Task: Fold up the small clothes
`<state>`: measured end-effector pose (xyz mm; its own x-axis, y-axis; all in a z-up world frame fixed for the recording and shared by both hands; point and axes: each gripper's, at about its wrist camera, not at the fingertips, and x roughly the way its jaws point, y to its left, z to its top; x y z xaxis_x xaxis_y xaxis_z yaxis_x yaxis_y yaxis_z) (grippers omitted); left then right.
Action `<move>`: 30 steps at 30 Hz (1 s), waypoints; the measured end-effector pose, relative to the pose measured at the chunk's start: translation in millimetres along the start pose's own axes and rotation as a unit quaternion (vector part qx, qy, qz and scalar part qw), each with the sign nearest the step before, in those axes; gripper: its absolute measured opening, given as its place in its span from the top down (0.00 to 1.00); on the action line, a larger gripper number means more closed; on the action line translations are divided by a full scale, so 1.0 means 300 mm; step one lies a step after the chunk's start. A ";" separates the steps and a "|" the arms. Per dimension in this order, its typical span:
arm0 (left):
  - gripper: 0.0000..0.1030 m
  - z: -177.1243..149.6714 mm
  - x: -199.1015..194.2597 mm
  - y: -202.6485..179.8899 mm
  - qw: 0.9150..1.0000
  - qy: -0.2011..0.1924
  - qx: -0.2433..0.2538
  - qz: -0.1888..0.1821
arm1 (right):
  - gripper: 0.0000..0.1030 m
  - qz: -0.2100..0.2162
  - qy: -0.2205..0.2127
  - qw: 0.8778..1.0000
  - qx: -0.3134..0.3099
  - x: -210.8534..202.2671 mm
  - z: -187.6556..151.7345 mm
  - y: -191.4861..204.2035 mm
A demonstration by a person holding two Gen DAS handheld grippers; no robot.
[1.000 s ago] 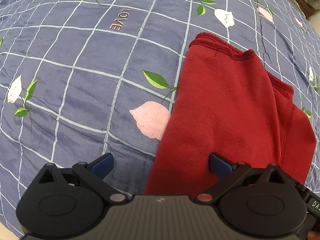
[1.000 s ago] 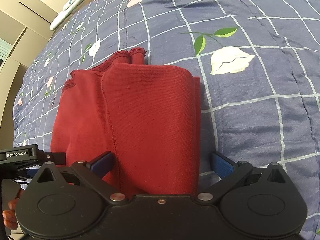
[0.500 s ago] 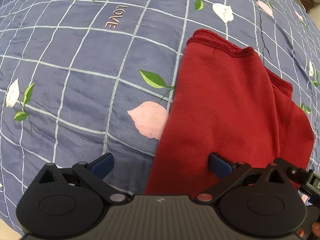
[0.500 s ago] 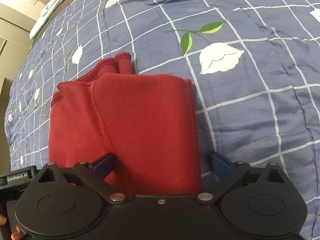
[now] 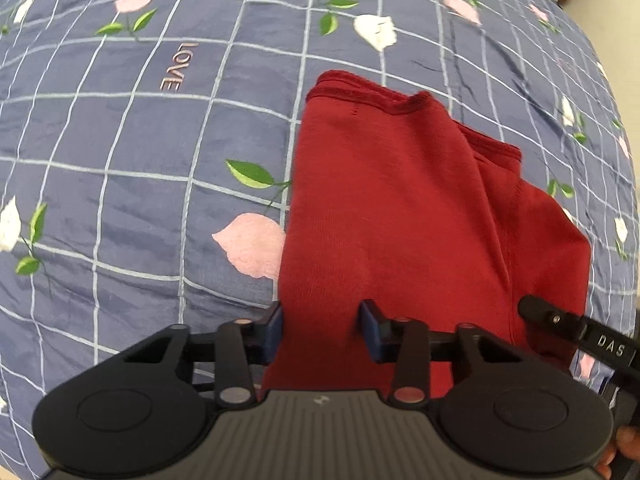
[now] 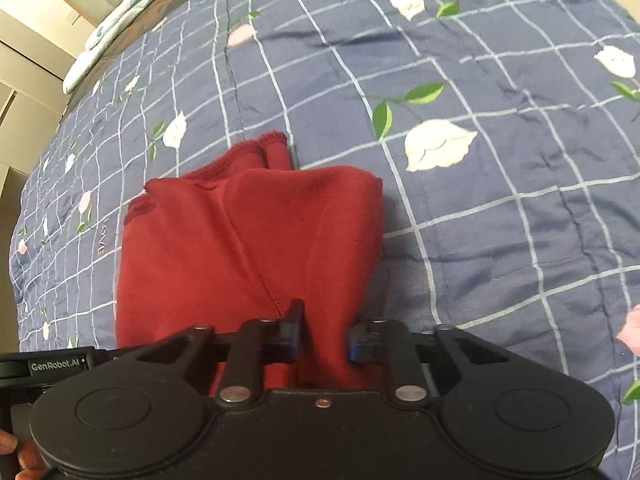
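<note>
A folded dark red garment [image 5: 400, 208] lies flat on the blue checked bedspread [image 5: 120, 160], its ribbed hems at the far end. My left gripper [image 5: 322, 328] has its blue-padded fingers drawn in on the near left corner of the cloth, with fabric between them. In the right wrist view the same red garment [image 6: 248, 240] rises in a small ridge between the fingers of my right gripper [image 6: 324, 336], which is shut on its near right edge. The two grippers stand side by side at the near edge.
The bedspread [image 6: 500, 200] with white grid lines and flower prints spreads out on all sides. A light rolled cloth [image 6: 120, 20] lies along the headboard at the far left. A hand [image 6: 16, 452] shows at the lower left.
Both grippers stood wide open over the garment's near edge before. Their fingers have now drawn together on the cloth, the right pair closer than the left.
</note>
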<state>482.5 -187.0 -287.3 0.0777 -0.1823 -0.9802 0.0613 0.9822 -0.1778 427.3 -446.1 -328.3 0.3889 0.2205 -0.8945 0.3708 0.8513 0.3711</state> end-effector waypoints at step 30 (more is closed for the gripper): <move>0.75 -0.207 -0.368 0.530 0.994 -0.095 -0.047 0.004 | 0.87 0.076 -0.026 0.981 -0.179 -0.088 -0.274 0.626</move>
<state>421.8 -7.9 -212.8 0.2641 -0.1719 -0.9490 -0.0328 0.9818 -0.1870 417.4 -252.8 -255.6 0.4625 0.3408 -0.8185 -0.0107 0.9253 0.3791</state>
